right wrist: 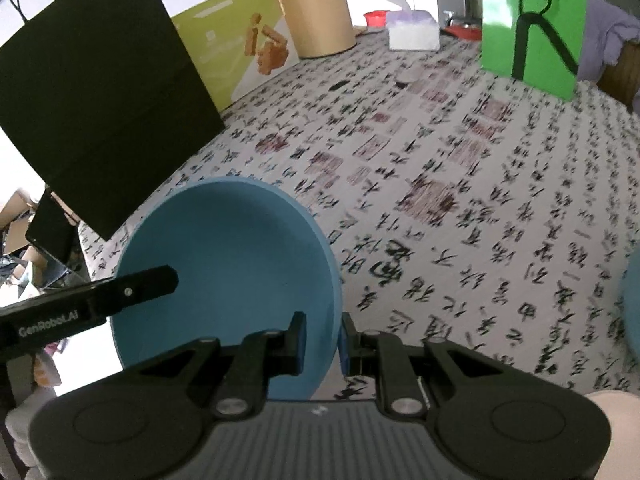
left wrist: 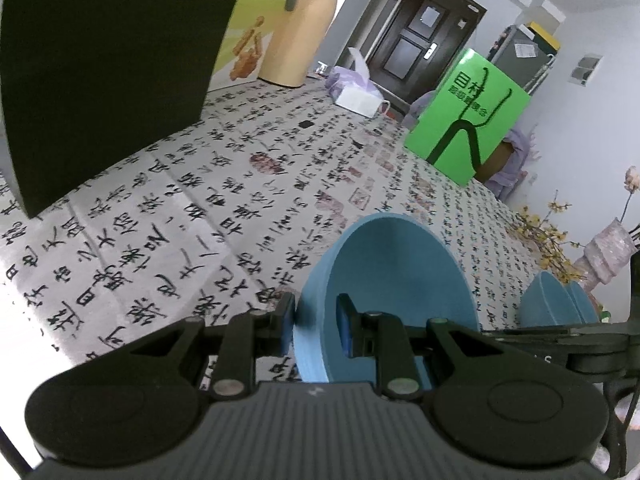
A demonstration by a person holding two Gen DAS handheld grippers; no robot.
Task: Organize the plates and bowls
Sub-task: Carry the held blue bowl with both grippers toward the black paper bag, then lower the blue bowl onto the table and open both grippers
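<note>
Both grippers are clamped on the same blue bowl [right wrist: 224, 264], held tilted above the calligraphy tablecloth [right wrist: 460, 184]. The left gripper [left wrist: 314, 326] pinches one side of the rim and the right gripper [right wrist: 322, 340] pinches the other. More blue bowls [left wrist: 556, 304] sit off to the right, near a vase of flowers [left wrist: 600, 252]. A black bag [right wrist: 96, 92] and a green bag [left wrist: 468, 116] stand on the far side.
</note>
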